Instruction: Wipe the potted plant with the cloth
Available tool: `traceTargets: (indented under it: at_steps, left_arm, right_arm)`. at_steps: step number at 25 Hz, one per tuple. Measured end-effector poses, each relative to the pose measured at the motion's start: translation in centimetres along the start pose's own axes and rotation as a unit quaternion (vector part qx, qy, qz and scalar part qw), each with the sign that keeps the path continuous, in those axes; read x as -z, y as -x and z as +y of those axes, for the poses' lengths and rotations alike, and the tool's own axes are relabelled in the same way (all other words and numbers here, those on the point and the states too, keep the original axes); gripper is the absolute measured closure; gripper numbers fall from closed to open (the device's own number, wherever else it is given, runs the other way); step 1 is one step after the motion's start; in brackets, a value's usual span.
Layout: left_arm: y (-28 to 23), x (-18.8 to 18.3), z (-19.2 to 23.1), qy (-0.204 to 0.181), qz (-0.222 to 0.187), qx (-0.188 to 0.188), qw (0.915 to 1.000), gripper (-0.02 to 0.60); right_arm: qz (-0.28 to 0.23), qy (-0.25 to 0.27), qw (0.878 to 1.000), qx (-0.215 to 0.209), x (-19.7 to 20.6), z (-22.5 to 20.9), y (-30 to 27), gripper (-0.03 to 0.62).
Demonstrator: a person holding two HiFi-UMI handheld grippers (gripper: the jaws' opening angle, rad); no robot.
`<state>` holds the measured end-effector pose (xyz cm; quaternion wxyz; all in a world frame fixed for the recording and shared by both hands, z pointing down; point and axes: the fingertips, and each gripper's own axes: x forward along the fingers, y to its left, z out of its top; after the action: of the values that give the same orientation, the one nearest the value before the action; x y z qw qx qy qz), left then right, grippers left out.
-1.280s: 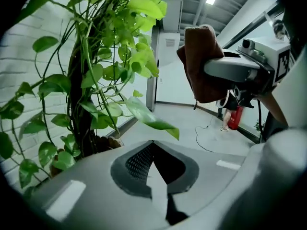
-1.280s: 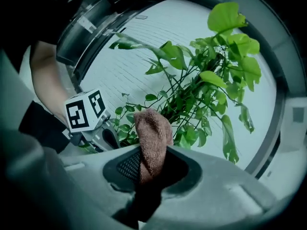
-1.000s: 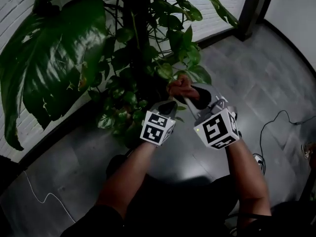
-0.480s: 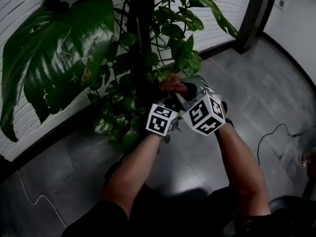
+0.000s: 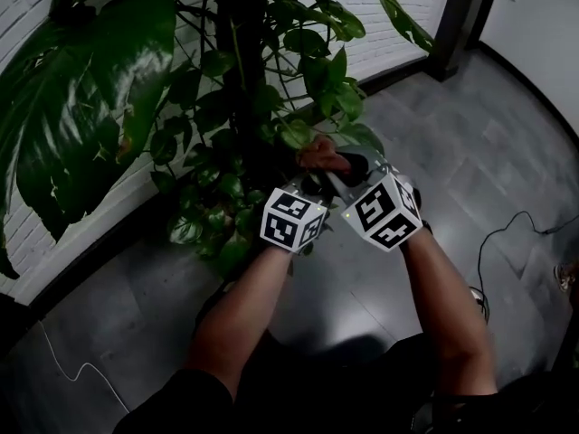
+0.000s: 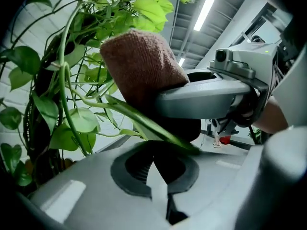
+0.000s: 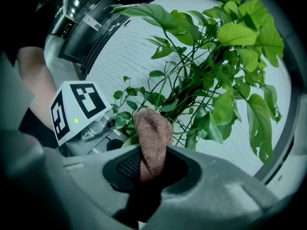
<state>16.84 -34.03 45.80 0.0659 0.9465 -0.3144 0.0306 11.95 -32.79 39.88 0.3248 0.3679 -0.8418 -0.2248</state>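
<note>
The potted plant (image 5: 244, 107) rises at the upper left of the head view, with one big glossy leaf (image 5: 99, 89) and many small ones. My right gripper (image 5: 339, 165) is shut on a brown cloth (image 5: 321, 155), and the cloth (image 7: 152, 128) sticks up from its jaws. In the left gripper view the cloth (image 6: 141, 66) presses against a long narrow leaf (image 6: 144, 121). My left gripper (image 6: 160, 152) is shut on that leaf just below the cloth. Both marker cubes (image 5: 291, 220) sit side by side in front of the foliage.
A white brick wall (image 5: 398, 7) runs behind the plant and a dark pillar (image 5: 457, 16) stands at the upper right. On the grey floor a black cable (image 5: 507, 229) lies to the right and a thin white cable (image 5: 81, 369) to the lower left.
Both grippers have drawn closer together and nearer the foliage. The cloth stays in the right gripper and has shifted slightly left along the leaf.
</note>
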Motion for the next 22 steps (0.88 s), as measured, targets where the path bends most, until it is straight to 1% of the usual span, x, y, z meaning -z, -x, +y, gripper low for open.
traceTargets:
  at_steps: [7,13,16,22]
  left_arm:
    - [0.2,1.5,-0.5,-0.012,0.015,0.005,0.9998,0.572]
    - [0.3,1.6,-0.9,-0.018,0.019,0.012,0.9996,0.572]
    - [0.5,1.7,-0.8,-0.021,0.021,0.013,0.9995,0.572]
    - [0.7,1.8,-0.7,-0.022,0.021,0.011,0.9995,0.572]
  right_arm:
    - [0.041,0.079,0.996,0.0,2.0,2.2,0.3,0.528]
    - [0.058,0.123,0.991,0.0,2.8,3.0,1.1,0.528]
    - [0.063,0.133,0.989,-0.003,3.3,3.6,1.5,0.528]
    - [0.064,0.131,0.989,-0.005,4.4,4.6,2.4,0.528]
